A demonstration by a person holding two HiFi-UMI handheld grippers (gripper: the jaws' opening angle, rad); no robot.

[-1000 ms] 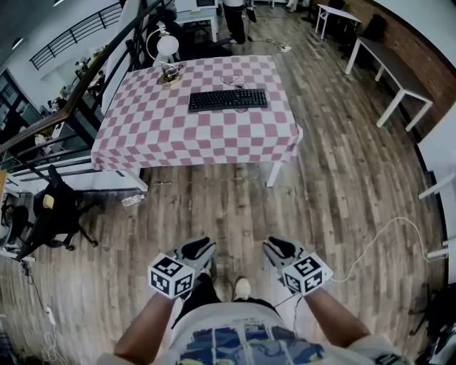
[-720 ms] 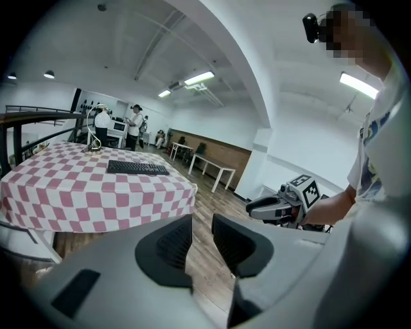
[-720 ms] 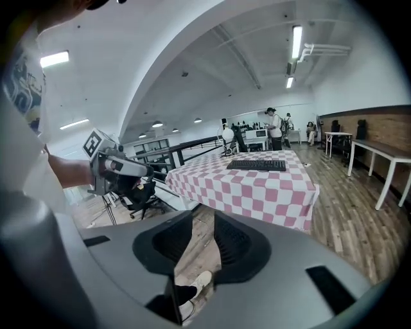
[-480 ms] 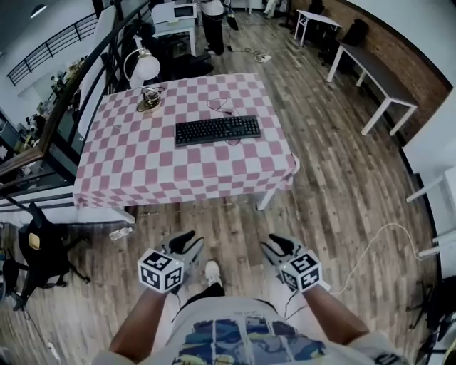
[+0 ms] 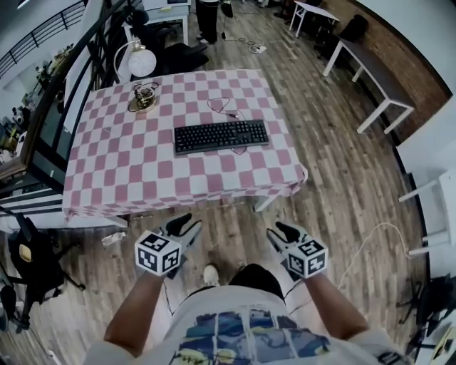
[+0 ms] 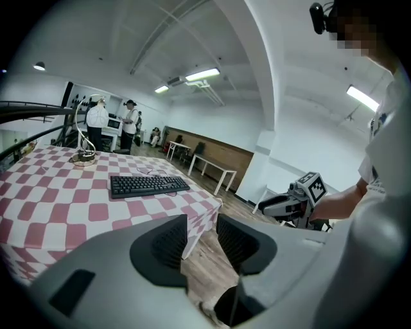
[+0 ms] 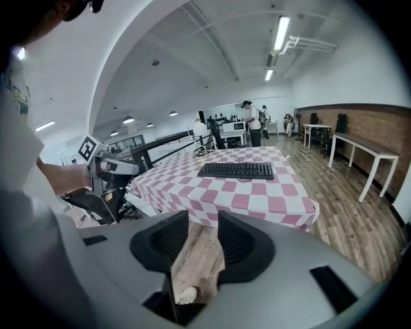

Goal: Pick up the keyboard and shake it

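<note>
A black keyboard (image 5: 221, 135) lies flat in the middle of the table (image 5: 114, 185), which has a pink-and-white checked cloth; its cable (image 5: 225, 107) curls behind it. Both grippers hang over the wooden floor, short of the table's near edge and apart from the keyboard. The jaws of my left gripper (image 5: 187, 224) are opening, with only floor between them. My right gripper (image 5: 281, 231) is opening too, also with nothing in it. The left gripper view shows the keyboard (image 6: 149, 185) ahead to the left, beyond the gripper (image 6: 201, 228). In the right gripper view the keyboard (image 7: 236, 170) lies ahead past the gripper (image 7: 203, 234).
A white globe lamp (image 5: 141, 63) and a small brass dish (image 5: 142, 100) stand at the table's far left corner. A black chair (image 5: 28, 256) and a railing are on the left, white tables (image 5: 370, 71) on the right. A person (image 5: 208, 14) stands beyond the table.
The table and keyboard have come nearer and lower in the head view as the person walks forward. Both grippers stay low in front of the body, their jaws a little wider.
</note>
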